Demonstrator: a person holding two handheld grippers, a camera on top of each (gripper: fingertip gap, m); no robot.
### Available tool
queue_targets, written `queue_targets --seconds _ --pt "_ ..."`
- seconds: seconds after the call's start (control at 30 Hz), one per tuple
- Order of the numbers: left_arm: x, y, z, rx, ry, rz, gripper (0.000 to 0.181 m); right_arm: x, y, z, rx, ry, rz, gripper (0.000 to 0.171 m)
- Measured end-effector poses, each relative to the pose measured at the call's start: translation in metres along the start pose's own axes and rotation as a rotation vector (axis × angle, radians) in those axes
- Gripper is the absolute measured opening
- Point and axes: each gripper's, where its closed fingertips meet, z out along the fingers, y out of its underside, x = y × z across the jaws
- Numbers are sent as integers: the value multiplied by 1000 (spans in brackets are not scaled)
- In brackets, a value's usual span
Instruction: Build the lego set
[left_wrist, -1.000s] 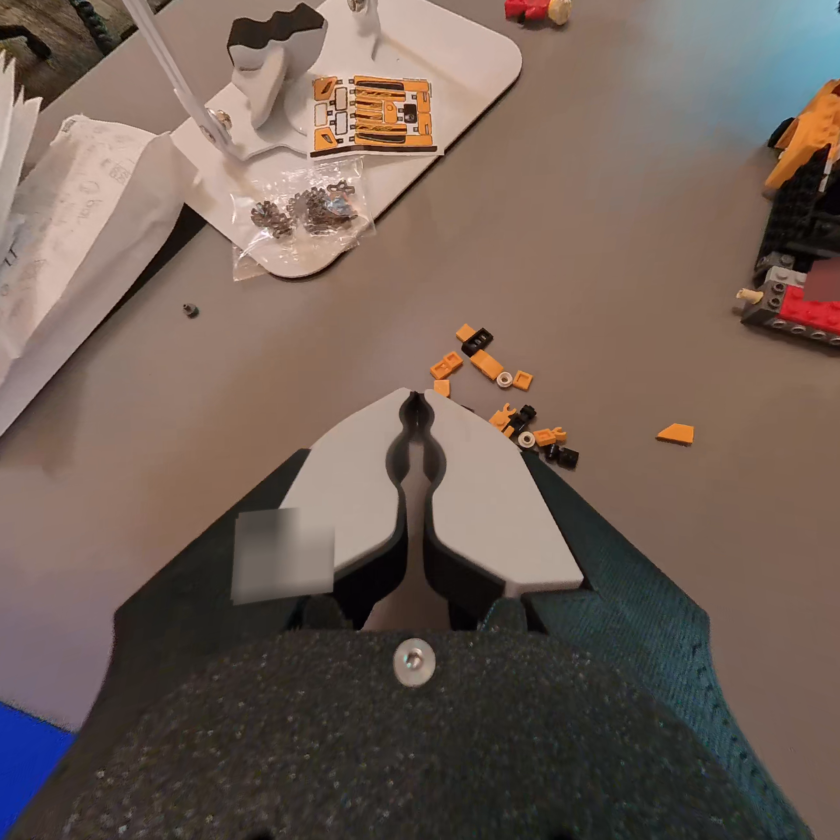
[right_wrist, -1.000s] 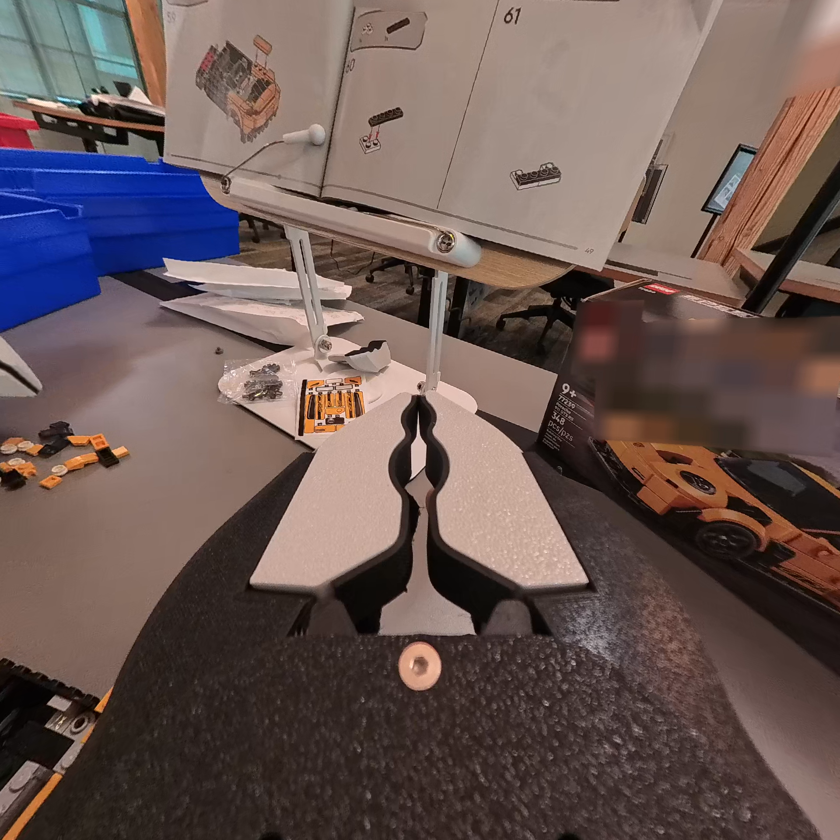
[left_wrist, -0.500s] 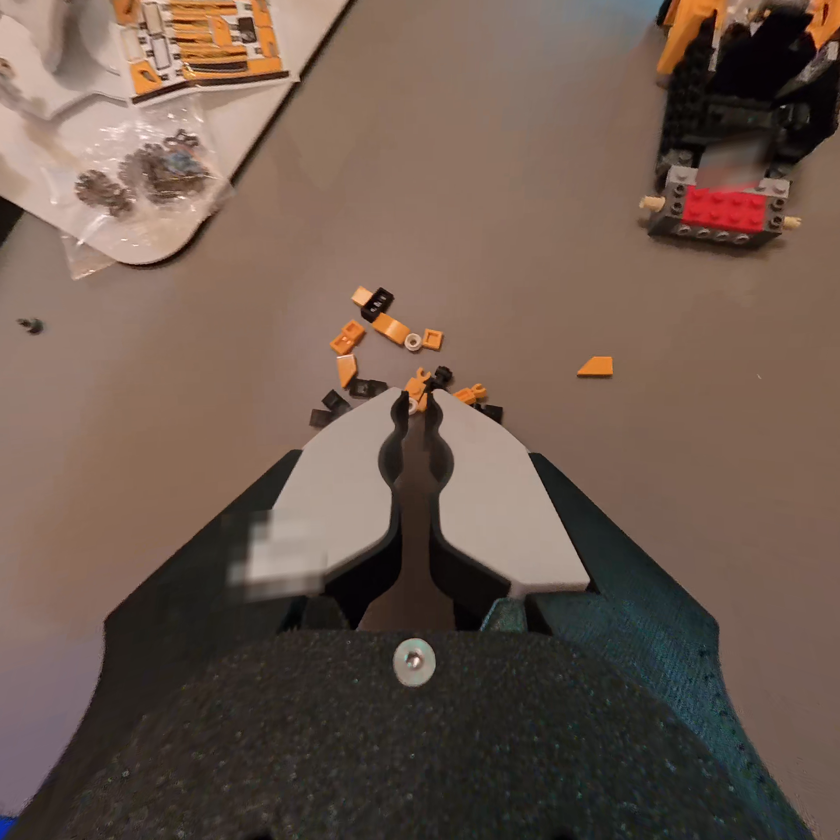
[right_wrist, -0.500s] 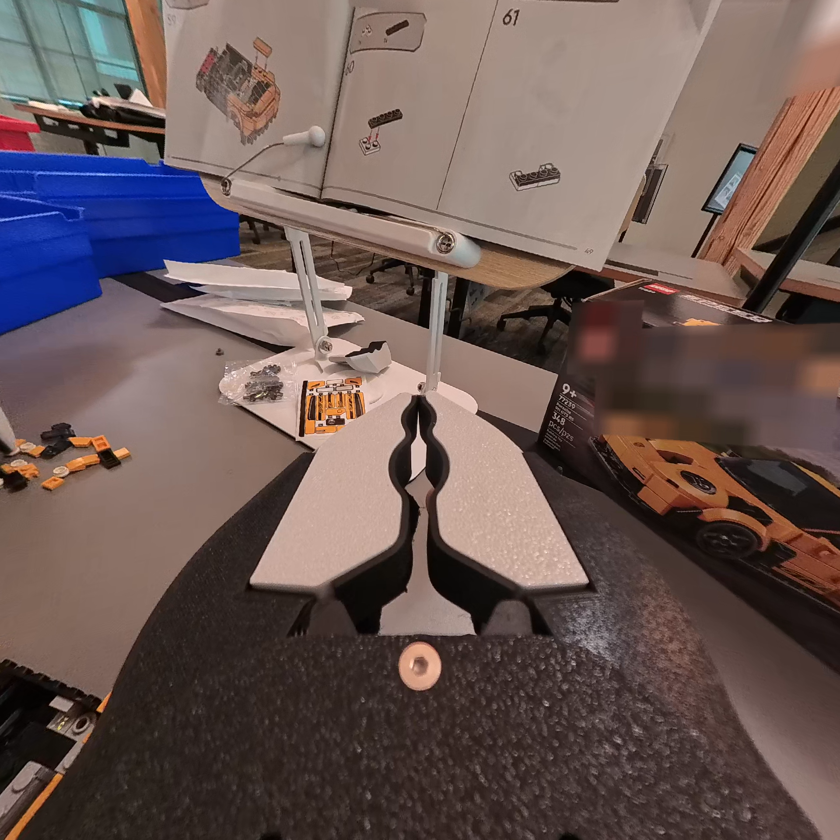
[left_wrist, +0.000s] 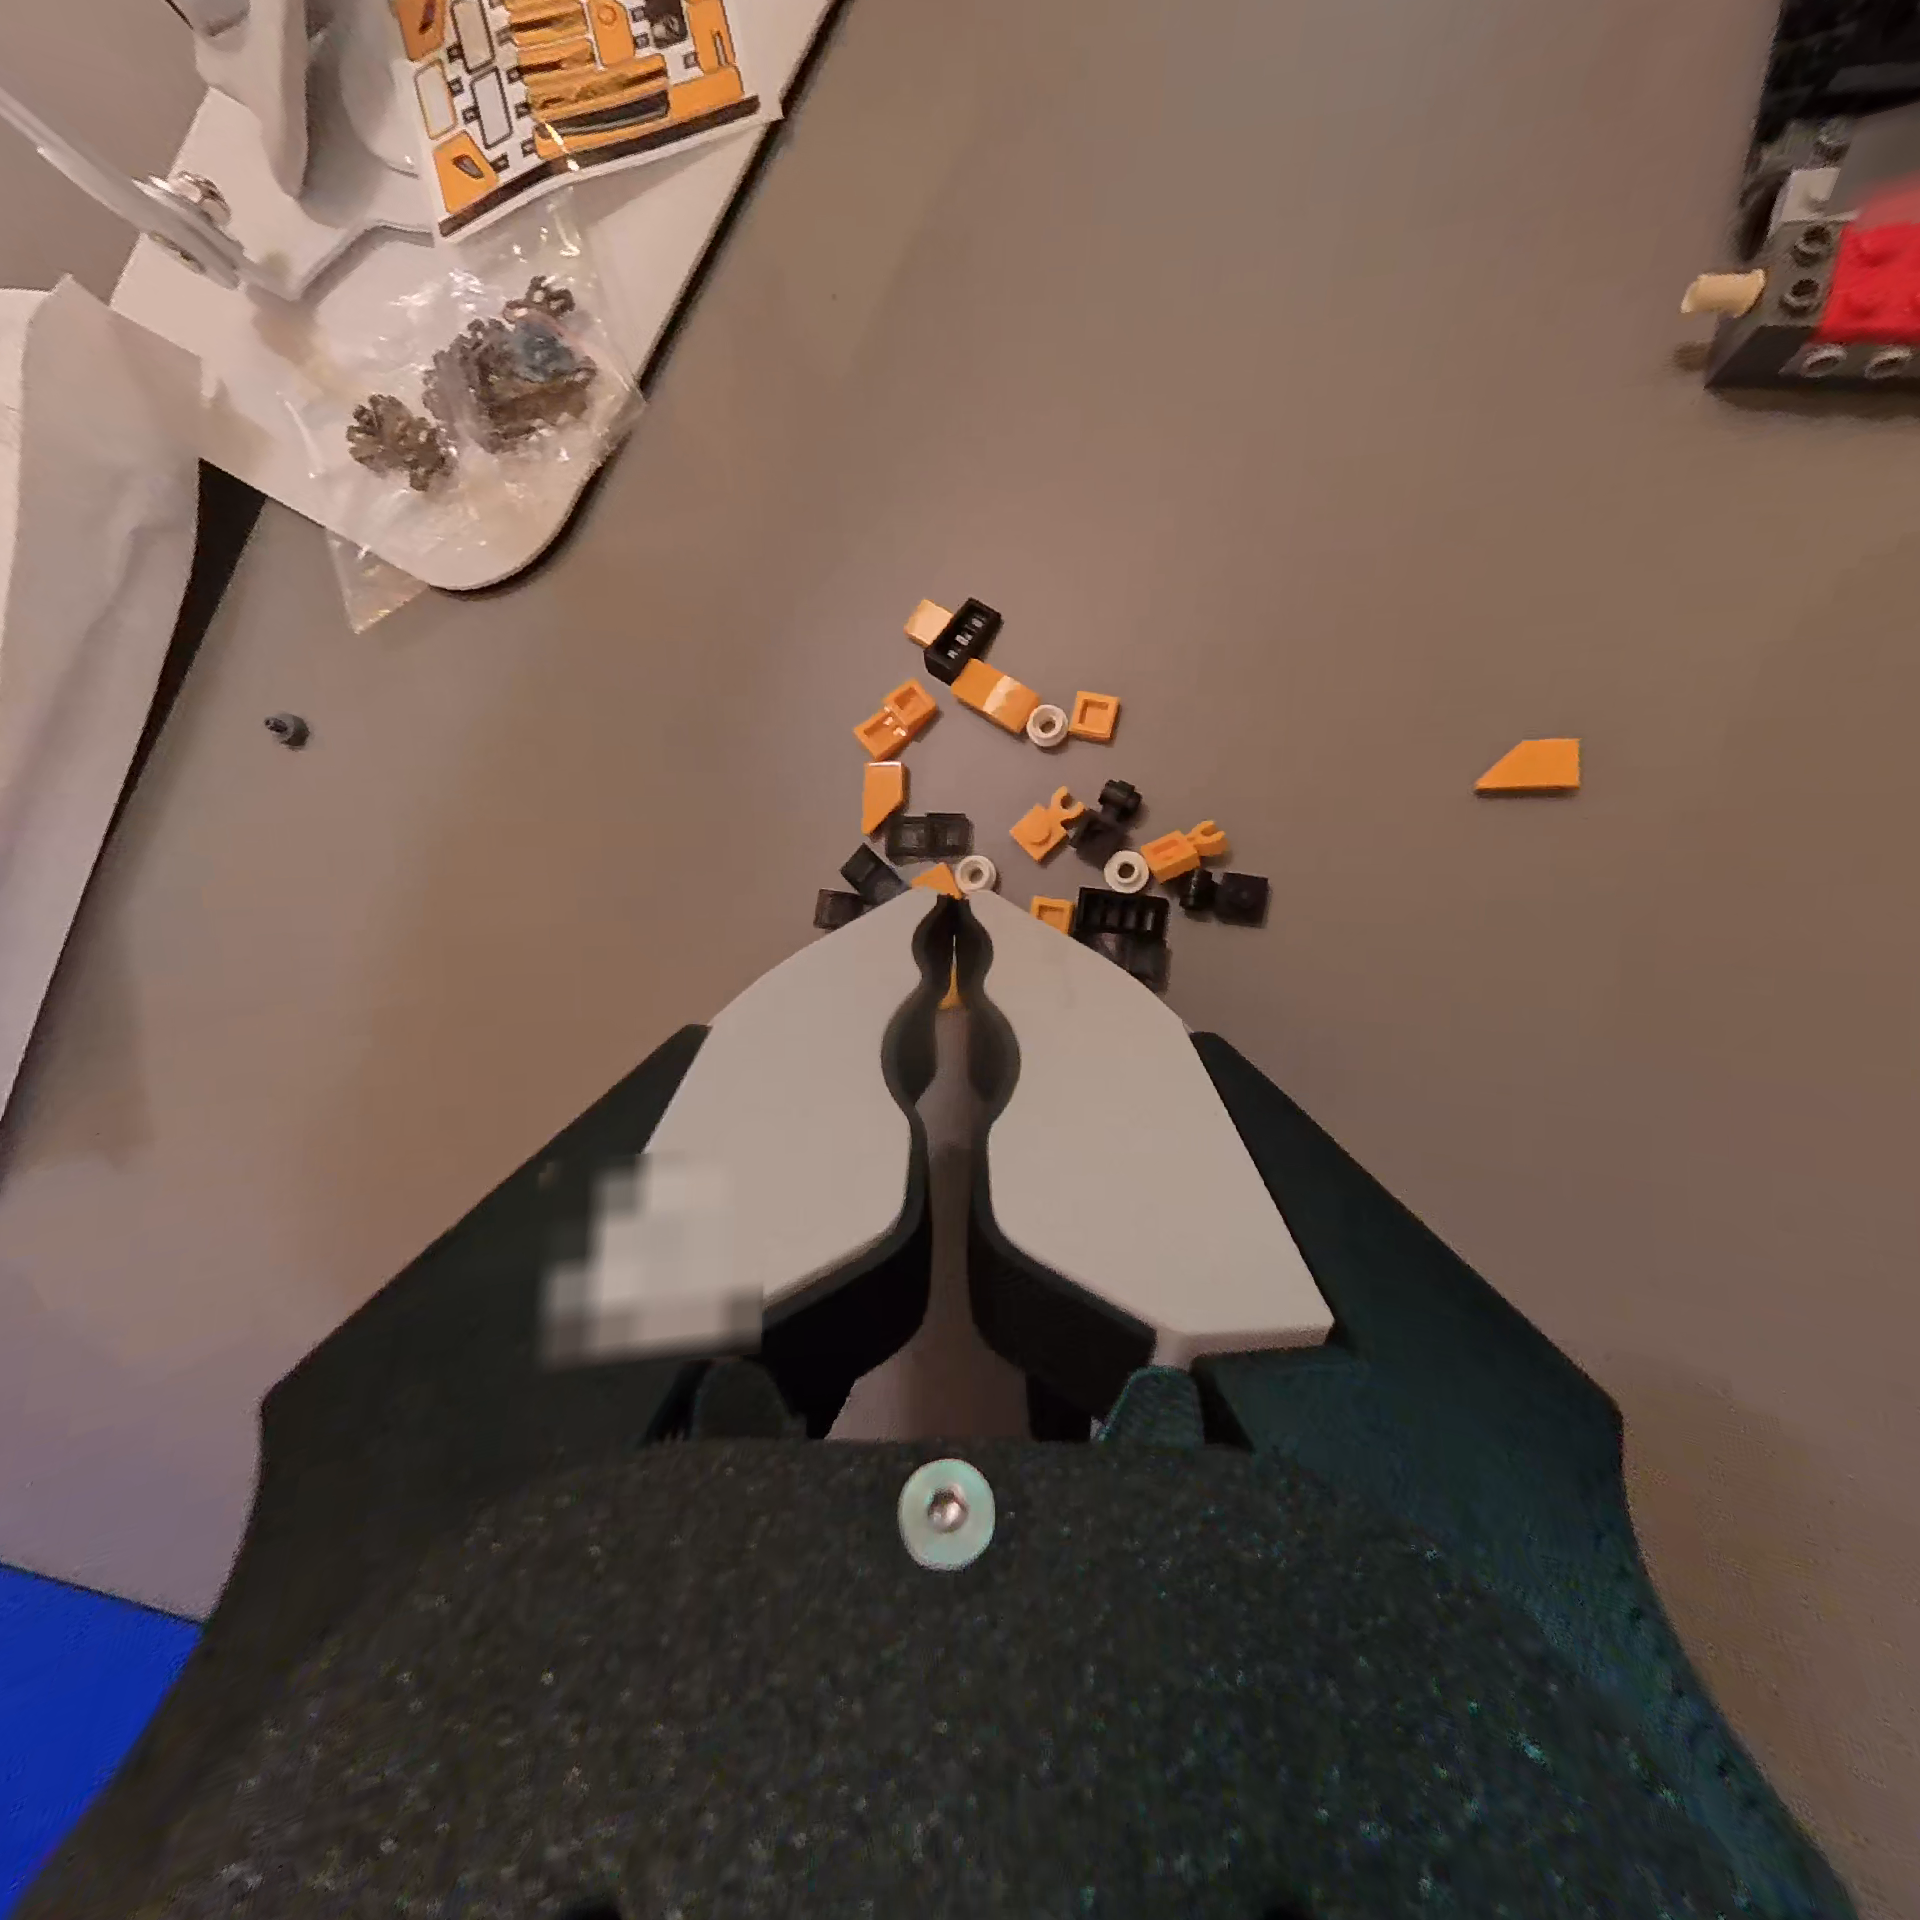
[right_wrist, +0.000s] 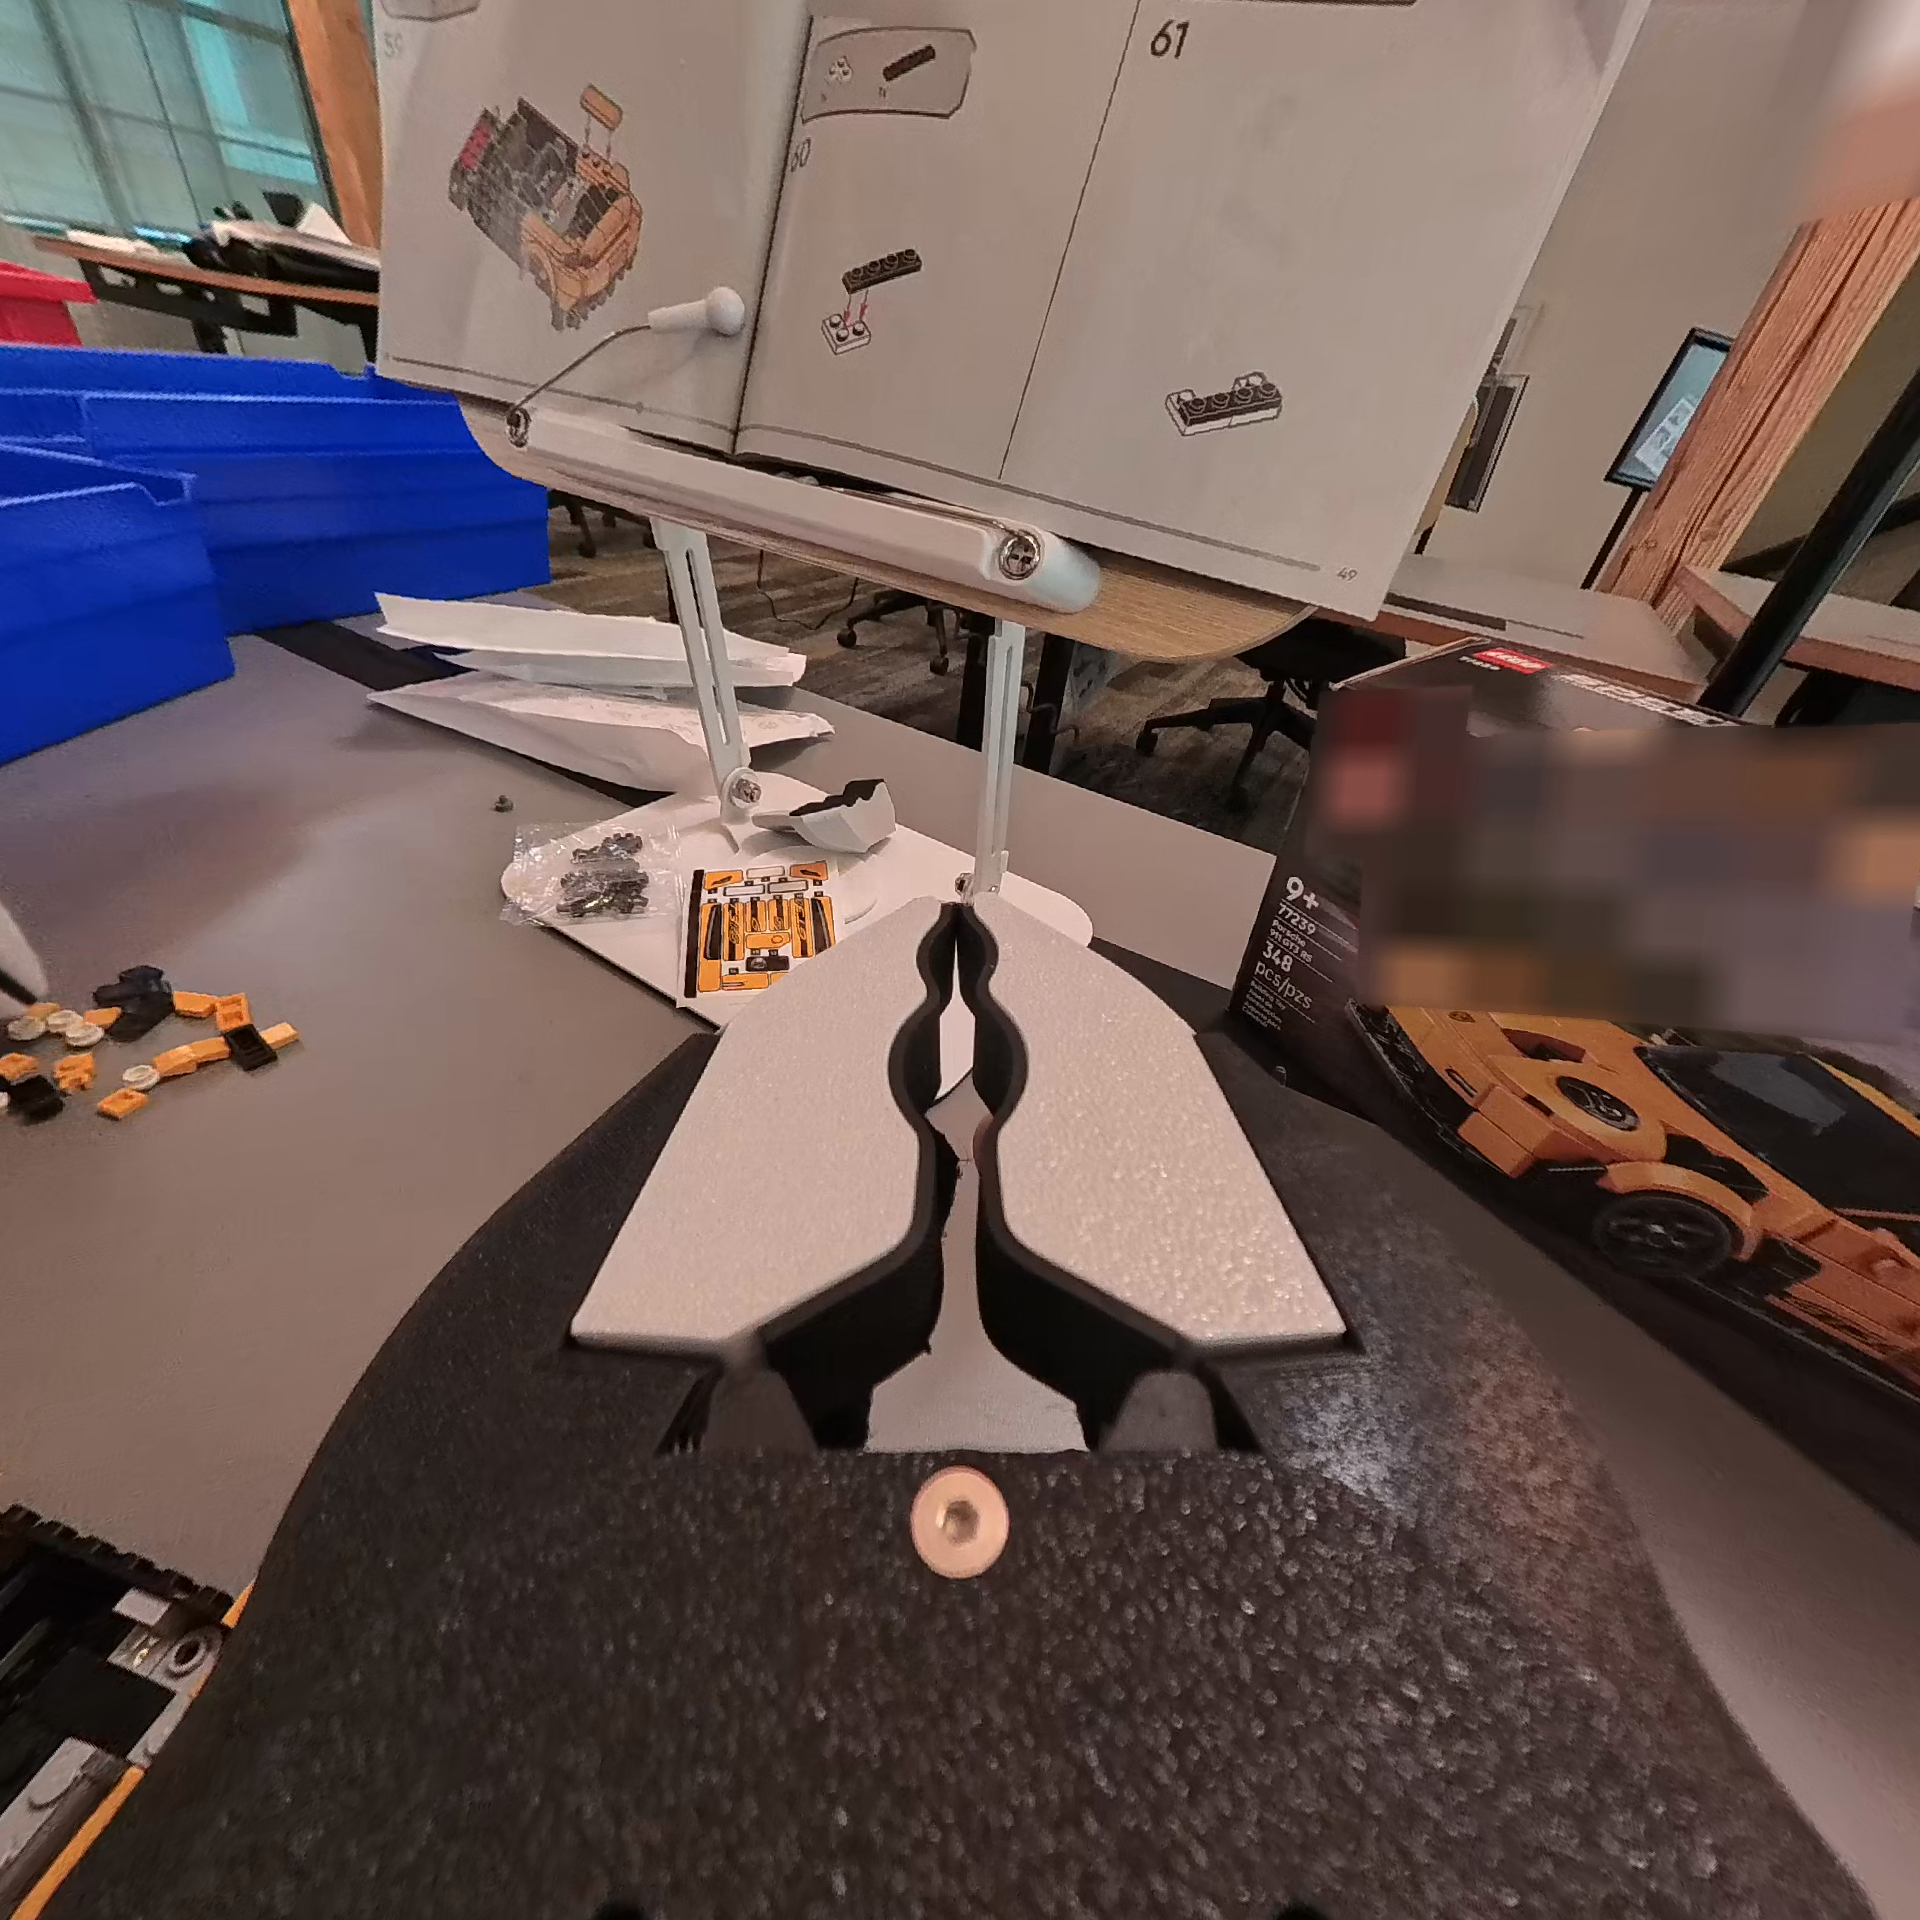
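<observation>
While the left gripper (left_wrist: 951, 906) points down at the gray desk (left_wrist: 1247, 468), its jaws are closed tip to tip right at the near edge of a pile of small lego bits (left_wrist: 1039, 810). A tiny orange bit shows in the gap just behind the tips, but I can't tell if it is pinched or just lying under them. The bits are orange, black & a few pale round ones, all flat and shiny. 1 orange wedge piece (left_wrist: 1529, 769) lies alone, well apart to the right. Far right sits the half-built car (left_wrist: 1829, 301), w/ dark gray blocks, a red studded top and a cream peg sticking out its side.

Top left of the left wrist view is a white stand base (left_wrist: 343, 208) w/ rounded corners. On it lie a sticker sheet (left_wrist: 582, 104) in orange & black and a crinkly clear bag (left_wrist: 478, 405) of dark gear-like parts. A tiny dark stud (left_wrist: 288, 729) sits alone on the desk.

The right gripper (right_wrist: 956, 912) is held up off the desk, jaws closed, nothing in them. In front of it the stand holds an open instruction book (right_wrist: 987, 260). The set's box (right_wrist: 1621, 1039), black w/ an orange car on it, leans to its right. Blue bins (right_wrist: 208, 520) stand back left, w/ white paper bags (right_wrist: 592, 686) next to them.
</observation>
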Motion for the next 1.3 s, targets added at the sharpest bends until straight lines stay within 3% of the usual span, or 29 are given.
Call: queue_targets --seconds 0.23,0.53,0.77,1.1,1.3 --pt "6 -5 -2 37 37 -16 2 1 -1 0 5 3 2 0" --pt "-26 -44 -15 355 -117 -226 0 6 -9 -4 41 42 11 0" --pt "-37 -47 -18 442 -181 -291 0 12 -19 -9 89 84 4 0" --pt "-43 -77 -50 657 -273 -317 0 14 -24 -11 112 102 13 0" --pt "-39 -105 -88 773 -301 -280 0 5 -30 -11 120 90 -15 0"
